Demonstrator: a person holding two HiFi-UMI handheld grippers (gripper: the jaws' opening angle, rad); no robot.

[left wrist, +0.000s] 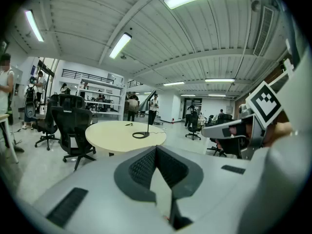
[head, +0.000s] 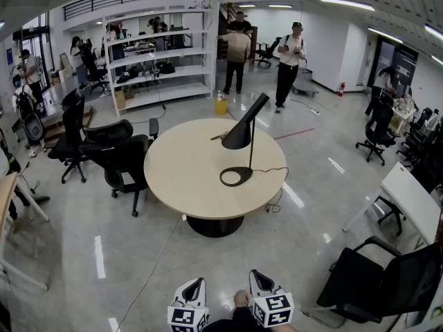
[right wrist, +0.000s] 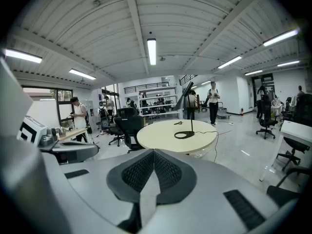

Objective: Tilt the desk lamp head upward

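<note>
Nearest, the left gripper and the right gripper are hovering side by side above the glossy grey floor. Both are smooth grey plastic shells with ribbed black pads, and each is carrying a white cube with square black markers. Both sets of jaws are pressing together with nothing between them.

Well apart from them, a round table with a matte, pale beige top is resting on a dark pedestal. The desk lamp is standing right of the tabletop's middle. It is black, with a flat ring base, a thin straight stem and a slanted cone head. Its thin black cord is trailing over the right edge.

Black mesh-backed chairs are crowding the table's left side. Farther off, white open shelves are lining the back, and people are standing beside them.
</note>
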